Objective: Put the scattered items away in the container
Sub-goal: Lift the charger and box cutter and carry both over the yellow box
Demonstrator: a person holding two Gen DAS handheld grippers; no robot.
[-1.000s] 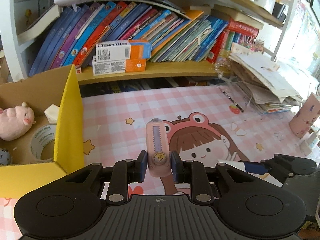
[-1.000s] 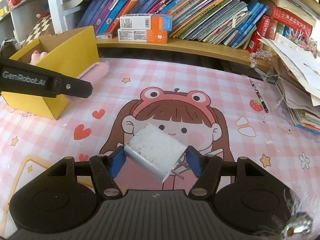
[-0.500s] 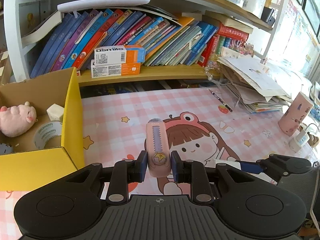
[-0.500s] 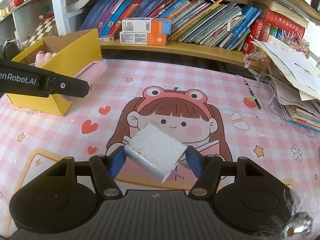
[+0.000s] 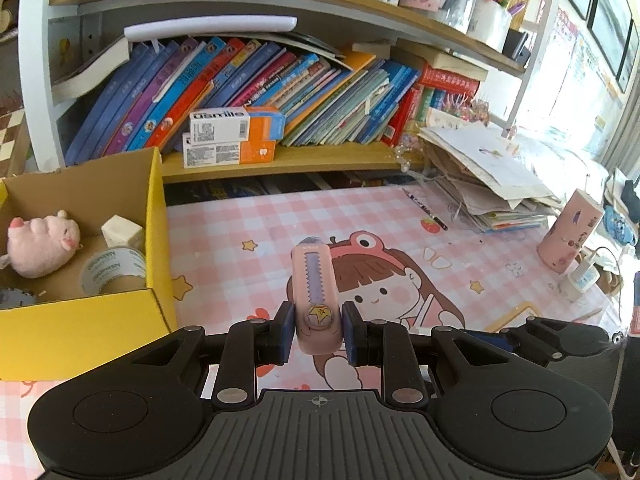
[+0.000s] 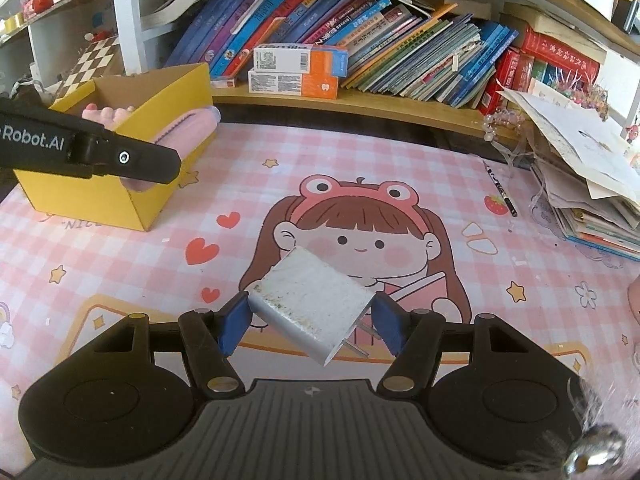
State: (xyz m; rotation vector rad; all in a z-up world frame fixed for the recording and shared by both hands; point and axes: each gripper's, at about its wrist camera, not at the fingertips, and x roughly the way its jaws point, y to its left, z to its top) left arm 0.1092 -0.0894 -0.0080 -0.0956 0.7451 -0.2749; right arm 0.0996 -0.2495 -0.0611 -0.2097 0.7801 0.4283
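Observation:
My left gripper (image 5: 314,330) is shut on a pink utility knife (image 5: 313,292) that points forward, held above the mat to the right of the yellow cardboard box (image 5: 158,216). The box holds a pink plush pig (image 5: 42,242), a tape roll (image 5: 112,270) and a white block (image 5: 122,232). My right gripper (image 6: 310,330) is shut on a white plug charger (image 6: 314,306), prongs to the right, above the pink mat. In the right wrist view the left gripper's arm (image 6: 88,148) and the knife (image 6: 188,128) sit beside the box (image 6: 132,196).
A pink checked cartoon mat (image 6: 340,216) covers the desk. A bookshelf (image 5: 280,160) with two orange-white cartons (image 5: 232,136) runs along the back. A paper stack (image 5: 492,184), pencil (image 5: 426,208), pink cup (image 5: 568,236) and small white bottle (image 5: 580,280) lie at the right.
Both grippers have risen and drawn back from the shelf while keeping their hold. The box sits closer to the middle of the left wrist view, so more of its inside shows.

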